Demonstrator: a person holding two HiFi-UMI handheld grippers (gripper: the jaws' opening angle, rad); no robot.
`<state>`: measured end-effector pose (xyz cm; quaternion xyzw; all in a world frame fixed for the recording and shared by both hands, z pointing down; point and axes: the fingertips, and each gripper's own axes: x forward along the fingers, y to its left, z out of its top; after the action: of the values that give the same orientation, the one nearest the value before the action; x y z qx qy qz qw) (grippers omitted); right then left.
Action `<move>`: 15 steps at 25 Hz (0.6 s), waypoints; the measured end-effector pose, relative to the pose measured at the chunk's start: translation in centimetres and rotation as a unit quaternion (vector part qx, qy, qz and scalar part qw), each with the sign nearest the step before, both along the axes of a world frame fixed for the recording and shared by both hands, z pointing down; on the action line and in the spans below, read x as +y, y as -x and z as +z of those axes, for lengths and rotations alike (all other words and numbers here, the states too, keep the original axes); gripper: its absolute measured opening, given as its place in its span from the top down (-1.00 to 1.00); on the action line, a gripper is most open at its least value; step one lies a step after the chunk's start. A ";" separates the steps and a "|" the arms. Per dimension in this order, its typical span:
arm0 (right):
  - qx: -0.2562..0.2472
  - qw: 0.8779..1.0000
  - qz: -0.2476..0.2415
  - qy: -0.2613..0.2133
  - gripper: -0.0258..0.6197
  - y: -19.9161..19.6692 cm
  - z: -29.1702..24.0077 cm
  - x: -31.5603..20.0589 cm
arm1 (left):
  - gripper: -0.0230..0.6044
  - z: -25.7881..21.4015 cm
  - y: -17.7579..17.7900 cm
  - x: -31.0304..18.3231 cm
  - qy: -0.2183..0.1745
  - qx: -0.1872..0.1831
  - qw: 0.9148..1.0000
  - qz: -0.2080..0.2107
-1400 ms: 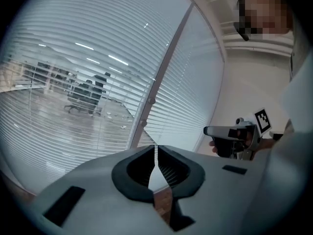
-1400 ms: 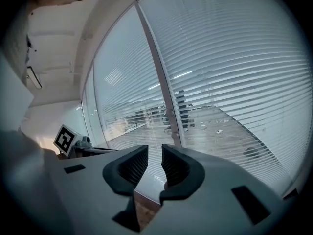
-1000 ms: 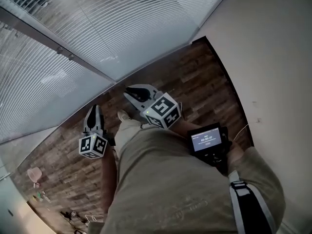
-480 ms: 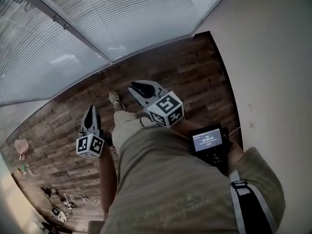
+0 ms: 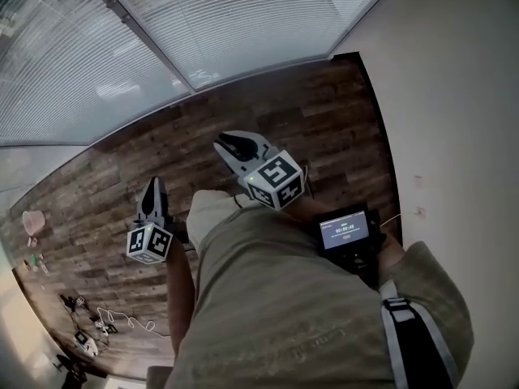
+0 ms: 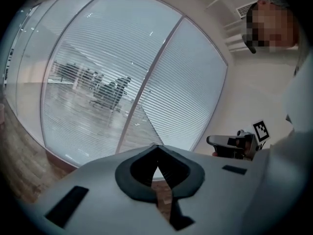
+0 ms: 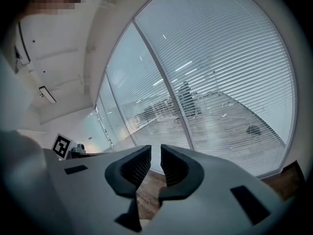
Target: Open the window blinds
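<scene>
White slatted blinds [image 5: 243, 23] cover the tall window panes at the top of the head view, slats let down, with a grey mullion [image 5: 138, 35] between panes. Both grippers hang over the wood floor [image 5: 324, 112], well short of the blinds. My left gripper [image 5: 152, 183] is shut, tips meeting, with nothing in it; its own view looks at the blinds [image 6: 112, 82] past the closed tips of the left gripper [image 6: 156, 147]. My right gripper [image 5: 227, 143] stands slightly open, a narrow gap between the pads and nothing in it. In the right gripper view, the right gripper [image 7: 155, 153] faces the blinds [image 7: 220, 82].
A plain white wall [image 5: 454, 96] runs along the right and meets the window in the corner. A small screen device [image 5: 345, 232] hangs at the person's waist. Cables and small items [image 5: 97, 322] lie on the floor at lower left, next to a pink object [image 5: 32, 221].
The window has slid up and away in the head view and more floor shows. Both grippers have drifted slightly lower. The shoe seen earlier is now hidden.
</scene>
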<state>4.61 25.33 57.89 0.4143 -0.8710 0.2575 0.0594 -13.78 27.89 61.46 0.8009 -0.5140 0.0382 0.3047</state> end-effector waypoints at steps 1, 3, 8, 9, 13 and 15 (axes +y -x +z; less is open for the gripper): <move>0.005 1.000 0.001 -0.006 0.76 0.0 -0.6 1.2 | 0.88 -0.8 0.0 1.0 -0.009 0.002 1.000 0.002; 0.013 1.000 0.003 -0.024 0.76 0.5 -2.5 4.2 | 0.88 -2.9 0.2 3.6 -0.031 0.008 0.999 0.007; 0.027 0.996 0.010 -0.081 0.73 3.6 -6.6 7.1 | 0.88 -5.6 2.4 6.8 -0.055 0.019 0.998 0.017; 0.029 0.995 0.015 -0.089 0.73 4.3 -6.8 6.8 | 0.88 -5.6 3.0 6.7 -0.054 0.022 0.998 0.019; 0.037 0.994 0.040 -0.094 0.73 7.3 -7.0 5.3 | 0.88 -6.4 6.5 5.8 -0.057 0.030 0.998 0.028; 0.043 0.993 0.059 -0.089 0.73 8.8 -7.1 4.8 | 0.88 -7.1 8.7 5.5 -0.062 0.026 0.997 0.035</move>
<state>-4.16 30.10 50.78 0.4790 -0.8613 0.1638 0.0444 -22.53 33.34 54.40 0.8365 -0.4787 -0.0043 0.2665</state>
